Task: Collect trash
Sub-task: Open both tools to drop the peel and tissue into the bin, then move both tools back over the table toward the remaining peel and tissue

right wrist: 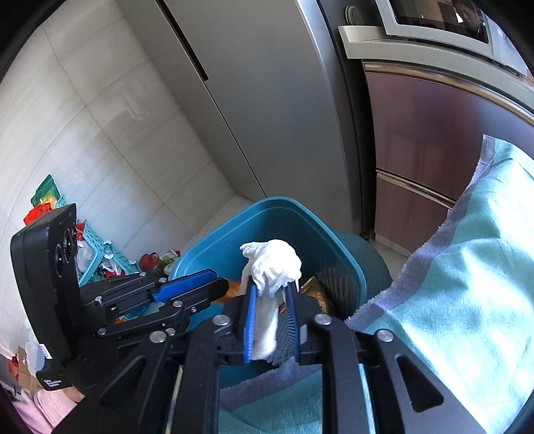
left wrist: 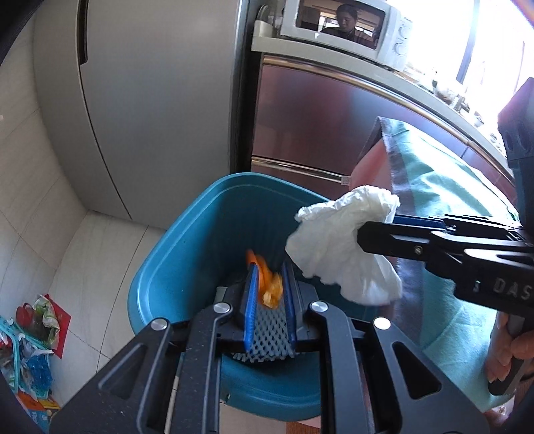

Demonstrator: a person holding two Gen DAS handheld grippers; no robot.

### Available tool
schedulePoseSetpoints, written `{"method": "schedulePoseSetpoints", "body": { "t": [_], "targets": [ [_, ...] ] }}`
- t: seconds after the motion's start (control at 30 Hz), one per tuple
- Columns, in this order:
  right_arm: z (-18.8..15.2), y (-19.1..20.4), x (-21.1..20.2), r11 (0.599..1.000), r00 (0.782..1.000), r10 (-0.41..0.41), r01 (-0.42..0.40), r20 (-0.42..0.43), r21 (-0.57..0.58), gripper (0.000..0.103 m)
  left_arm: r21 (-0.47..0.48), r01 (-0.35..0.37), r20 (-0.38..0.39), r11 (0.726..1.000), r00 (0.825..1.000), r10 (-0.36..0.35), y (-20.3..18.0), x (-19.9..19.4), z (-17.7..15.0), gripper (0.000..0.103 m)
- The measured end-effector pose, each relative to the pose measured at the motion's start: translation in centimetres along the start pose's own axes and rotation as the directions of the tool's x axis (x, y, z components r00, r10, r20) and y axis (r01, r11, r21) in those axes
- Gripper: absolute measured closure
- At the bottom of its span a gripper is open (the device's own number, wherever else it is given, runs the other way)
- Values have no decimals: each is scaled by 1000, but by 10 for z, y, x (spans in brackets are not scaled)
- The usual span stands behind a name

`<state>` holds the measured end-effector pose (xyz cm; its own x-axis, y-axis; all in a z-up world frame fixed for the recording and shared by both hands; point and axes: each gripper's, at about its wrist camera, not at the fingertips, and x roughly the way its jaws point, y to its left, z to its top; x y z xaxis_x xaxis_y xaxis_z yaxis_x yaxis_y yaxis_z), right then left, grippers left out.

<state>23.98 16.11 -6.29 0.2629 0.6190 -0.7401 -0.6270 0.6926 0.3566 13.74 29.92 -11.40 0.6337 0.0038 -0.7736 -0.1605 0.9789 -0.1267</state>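
Observation:
A teal trash bin stands on the floor below both grippers; it also shows in the right wrist view. My left gripper is over the bin's mouth, its blue fingers a little apart with a blurred orange scrap and a white foam net between them. My right gripper is shut on a crumpled white tissue above the bin; the tissue also shows in the left wrist view. Brown and orange wrappers lie inside the bin.
A grey refrigerator stands behind the bin, with a brown cabinet and a microwave beside it. A table with a teal cloth is at the right. A turquoise basket with clutter sits on the floor at left.

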Motion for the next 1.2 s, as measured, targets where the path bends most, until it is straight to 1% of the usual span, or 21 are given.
{"method": "schedulePoseSetpoints", "body": {
  "t": [0.03,0.13,0.3,0.47,0.53,0.57,0.63,0.67,0.77,0.87,0.97,1.07,1.2],
  "targets": [
    [-1,-1,0,1000,1000,0,0,-1,8,79,-5,3,-4,1000,1000,-3,0,3,0,79],
    [-1,-3,0,1000,1000,4,-4,-2,23,78,-15,-7,-7,1000,1000,7,2,8,0,78],
    [-3,-6,-5,1000,1000,12,-12,8,25,78,-45,-4,0,999,1000,4,7,7,-3,76],
    [-10,-10,-19,999,999,31,-31,33,29,77,-41,-3,35,999,999,5,6,-8,-5,71],
    [-15,-10,-30,999,998,42,-43,51,25,76,-35,8,57,999,998,-6,3,-16,-4,66],
    [-17,-11,-37,999,997,46,-47,63,19,75,-31,20,70,999,997,-18,0,-21,-4,65],
    [-24,-12,-52,999,995,44,-45,91,9,68,-22,43,96,999,995,-40,-6,-31,-5,57],
    [-28,-14,-61,999,993,45,-46,106,6,68,-17,57,109,998,993,-55,-11,-36,-6,55],
    [-41,-22,-86,999,989,40,-43,145,18,67,11,105,131,994,986,-106,-27,-46,-10,54],
    [-57,-33,-115,1000,982,9,-14,188,26,66,62,150,147,987,976,-158,-50,-57,-15,52],
    [-77,-49,-144,998,972,-30,16,232,61,66,114,205,153,972,963,-222,-76,-67,-17,51],
    [-100,-68,-172,991,958,-88,55,271,124,66,172,255,144,951,949,-281,-106,-73,-19,50],
    [-133,-94,-207,971,937,-177,116,301,210,66,246,321,113,914,927,-356,-150,-77,-25,50]
  ]
}}
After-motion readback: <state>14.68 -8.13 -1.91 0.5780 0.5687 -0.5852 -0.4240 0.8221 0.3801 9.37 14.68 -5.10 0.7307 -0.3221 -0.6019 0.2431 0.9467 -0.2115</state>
